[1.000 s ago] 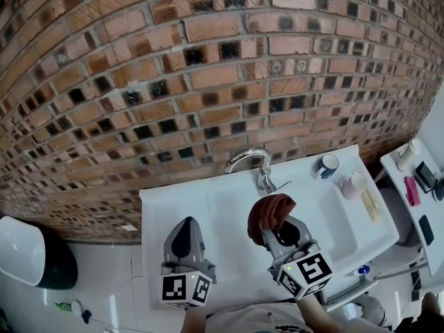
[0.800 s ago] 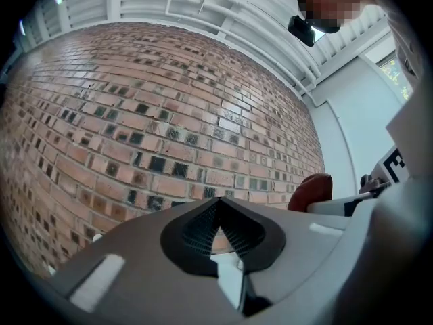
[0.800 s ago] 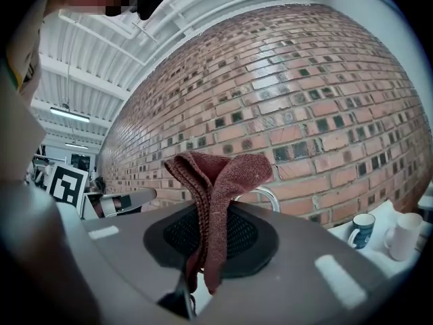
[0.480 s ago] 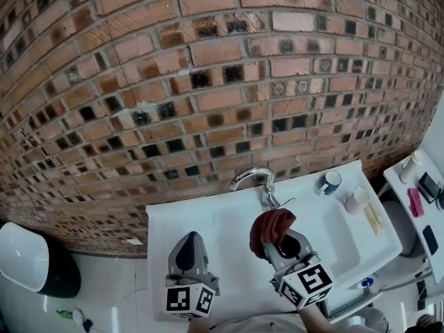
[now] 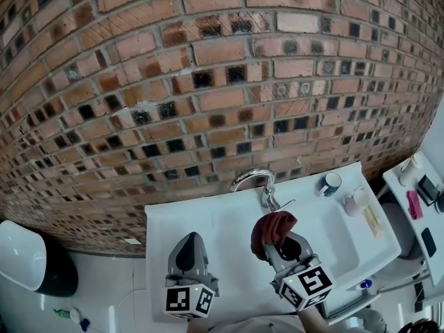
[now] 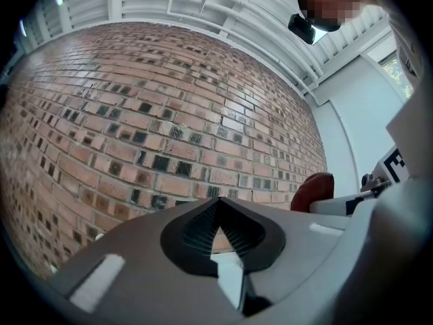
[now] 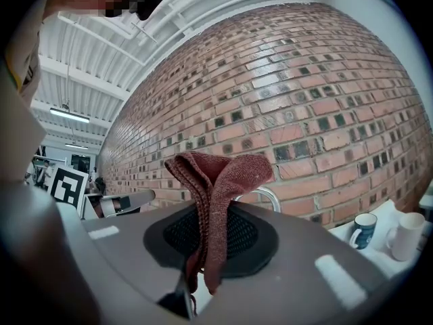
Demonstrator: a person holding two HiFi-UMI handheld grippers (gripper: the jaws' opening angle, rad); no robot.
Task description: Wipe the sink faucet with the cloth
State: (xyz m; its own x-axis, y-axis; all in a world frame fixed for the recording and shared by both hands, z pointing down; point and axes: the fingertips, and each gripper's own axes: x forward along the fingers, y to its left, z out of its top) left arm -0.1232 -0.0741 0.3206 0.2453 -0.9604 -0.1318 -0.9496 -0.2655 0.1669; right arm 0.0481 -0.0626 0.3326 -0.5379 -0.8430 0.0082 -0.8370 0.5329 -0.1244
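Step in hand: the approach. I judge the wiping itself not yet begun, since the cloth shows no contact with the faucet.
Right gripper: my jaws are pinched on the cloth, a rust-red knitted fold that stands up out of them and flops over towards the wall.
Left gripper: jaws pressed together at the tips with nothing between them; it hangs over the left part of the sink, well apart from the faucet.
Where the cloth is: above the basin, just in front of the faucet's base; in the right gripper view the chrome arch peeks out right behind the fold.
Faucet: a curved chrome spout at the back rim, against the brick wall, with a lever at its foot.
Beside it: a blue mug and a white cup on the right of the rim.
Next move, as I judge it: carry the right gripper forward and up until the loose fold lies on the spout, then rub along the arch and down to the base.
Care needed: keep the pinch firm so that the cloth does not slip out, and swing clear of the mug.
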